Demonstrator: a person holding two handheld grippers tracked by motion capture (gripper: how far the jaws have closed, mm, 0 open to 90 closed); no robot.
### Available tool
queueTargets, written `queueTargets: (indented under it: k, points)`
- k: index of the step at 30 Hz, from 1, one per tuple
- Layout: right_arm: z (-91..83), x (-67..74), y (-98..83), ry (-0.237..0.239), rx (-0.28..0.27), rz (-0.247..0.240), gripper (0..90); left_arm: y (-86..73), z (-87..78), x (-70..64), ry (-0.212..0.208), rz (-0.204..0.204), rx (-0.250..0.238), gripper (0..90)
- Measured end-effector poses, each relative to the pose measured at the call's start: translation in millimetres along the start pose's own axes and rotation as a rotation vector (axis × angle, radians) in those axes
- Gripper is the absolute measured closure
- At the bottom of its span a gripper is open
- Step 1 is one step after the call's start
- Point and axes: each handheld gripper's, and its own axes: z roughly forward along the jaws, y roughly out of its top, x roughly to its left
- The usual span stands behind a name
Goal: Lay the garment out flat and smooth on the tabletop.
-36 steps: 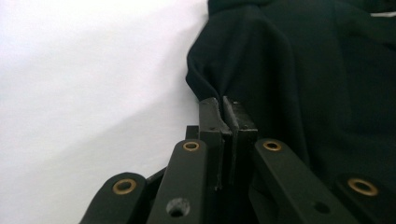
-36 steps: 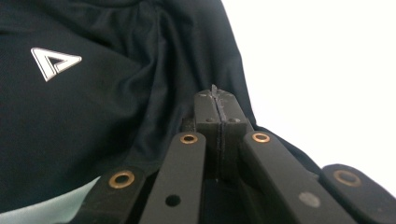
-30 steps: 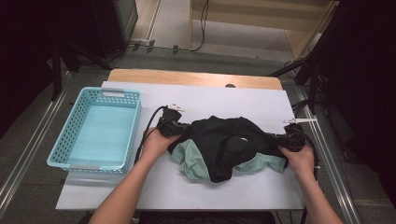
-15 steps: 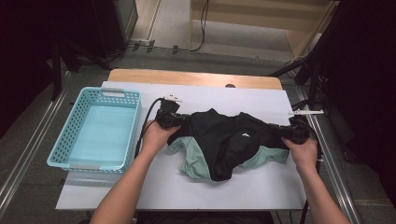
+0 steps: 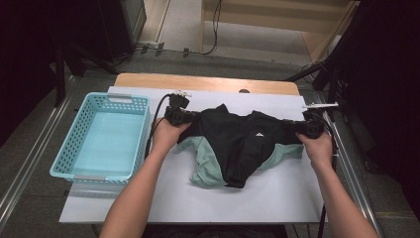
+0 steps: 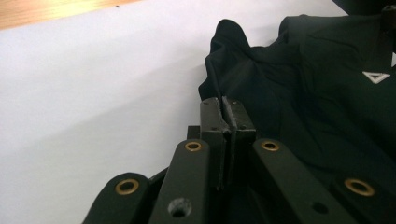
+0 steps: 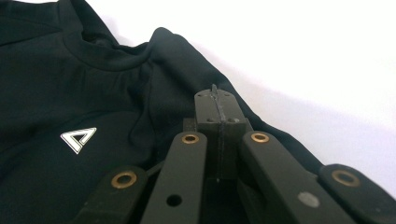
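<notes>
A black shirt (image 5: 237,141) with teal panels hangs stretched between my two grippers over the white table top (image 5: 277,193). My left gripper (image 5: 193,117) is shut on the shirt's left upper edge. In the left gripper view a thin fold of black cloth (image 6: 317,107) sits pinched between that gripper's (image 6: 227,105) jaws. My right gripper (image 5: 296,128) is shut on the shirt's right upper edge. The right gripper view has that gripper's (image 7: 215,99) jaws closed on the black cloth (image 7: 70,84), which bears a small white triangle logo (image 7: 78,138). The shirt's lower part rests on the table.
A light-blue plastic basket (image 5: 64,163) stands at the left of the table with nothing in it. A wooden strip (image 5: 208,82) runs along the table's far edge. Metal rails (image 5: 354,173) run along both sides, and cables trail from both grippers.
Both hands have moved farther from the person and a little up, and have drawn apart. The shirt has been pulled out wider between them.
</notes>
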Motion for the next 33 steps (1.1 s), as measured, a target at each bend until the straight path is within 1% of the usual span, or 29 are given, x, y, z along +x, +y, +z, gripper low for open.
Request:
queueTargets:
  k: [2, 5, 6, 8, 10, 12, 13, 14, 15, 16, 17, 18, 19, 20, 22, 23, 25, 26, 27, 28, 30, 31, 32, 33]
  points:
    - [3.3, -1.1, 4.7, -0.007, 0.009, -0.005, 88.0, 3.4, 1.2, 2.9, 0.011, 0.001, 0.004, 89.0]
    - [5.6, -2.9, 12.8, 0.004, -0.008, 0.014, 88.0, 11.4, 1.0, 6.4, 0.036, 0.011, 0.001, 89.1]
    - [5.6, -3.2, 16.0, 0.004, -0.012, 0.015, 88.0, 14.5, 0.3, 7.1, 0.046, 0.017, -0.006, 89.0]
    - [5.0, -2.6, 23.4, 0.004, -0.015, 0.013, 88.0, 21.2, -1.9, 9.5, 0.051, 0.014, -0.016, 89.1]
    - [3.2, -0.2, 32.8, -0.007, -0.017, 0.0, 88.1, 29.1, -5.5, 10.8, 0.054, 0.012, -0.04, 89.1]
    - [0.5, 2.2, 43.9, -0.016, -0.032, -0.013, 88.1, 38.2, -10.4, 10.9, 0.058, 0.017, -0.074, 89.1]
    - [-0.6, 3.5, 49.8, -0.026, -0.039, -0.015, 88.0, 42.5, -12.3, 10.7, 0.066, 0.019, -0.09, 89.0]
    - [-0.9, 4.4, 55.1, -0.036, -0.047, -0.02, 87.9, 45.7, -13.3, 10.7, 0.083, 0.021, -0.105, 88.7]
    - [-0.1, 5.3, 59.4, -0.054, -0.053, -0.023, 86.5, 47.6, -13.0, 11.4, 0.095, 0.021, -0.113, 88.1]
    - [1.9, 5.5, 62.4, -0.061, -0.053, -0.022, 81.8, 47.8, -11.5, 12.8, 0.086, 0.01, -0.119, 84.1]
    - [4.8, 5.3, 63.8, -0.056, -0.057, -0.017, 71.7, 47.1, -10.1, 14.0, 0.08, 0.008, -0.105, 78.2]
    - [7.5, 5.1, 64.0, -0.056, -0.061, -0.015, 67.1, 45.7, -8.0, 14.4, 0.078, 0.007, -0.086, 74.8]
    - [9.6, 5.6, 63.1, -0.054, -0.058, -0.021, 64.8, 43.9, -6.4, 15.0, 0.074, 0.008, -0.063, 72.1]
    - [11.5, 6.5, 62.1, -0.051, -0.046, -0.025, 62.0, 41.4, -5.0, 15.6, 0.065, 0.007, -0.053, 70.5]
    - [14.6, 8.8, 58.6, -0.045, -0.032, -0.031, 59.8, 36.8, -3.7, 15.9, 0.052, -0.005, -0.048, 67.5]
    - [15.2, 9.5, 56.3, -0.043, -0.03, -0.044, 58.6, 34.8, -3.4, 16.2, 0.04, -0.007, -0.046, 65.5]
    - [15.5, 11.1, 53.1, -0.046, -0.024, -0.054, 54.9, 31.5, -1.9, 16.2, 0.028, -0.009, -0.03, 60.2]
    - [14.9, 12.0, 51.6, -0.046, -0.025, -0.059, 53.3, 30.4, -1.3, 15.4, 0.029, -0.007, -0.018, 58.2]
    - [13.9, 12.3, 50.1, -0.04, -0.032, -0.069, 51.7, 28.9, -1.4, 14.3, 0.031, 0.003, -0.012, 58.1]
    - [12.6, 12.8, 48.8, -0.039, -0.036, -0.072, 50.3, 27.5, -1.4, 13.1, 0.03, 0.007, -0.01, 55.9]
    - [10.0, 12.7, 46.5, -0.026, -0.042, -0.069, 47.4, 25.5, -2.4, 11.0, 0.021, 0.016, -0.001, 49.3]
    - [8.8, 12.6, 45.1, -0.02, -0.046, -0.065, 46.6, 24.6, -2.8, 9.6, 0.014, 0.014, 0.003, 46.3]
    - [7.6, 12.4, 43.4, -0.014, -0.049, -0.063, 45.4, 23.7, -3.8, 9.0, 0.01, 0.021, 0.009, 43.3]
    - [6.9, 12.0, 41.6, -0.008, -0.051, -0.066, 44.0, 22.2, -4.8, 8.0, 0.005, 0.023, 0.005, 41.7]
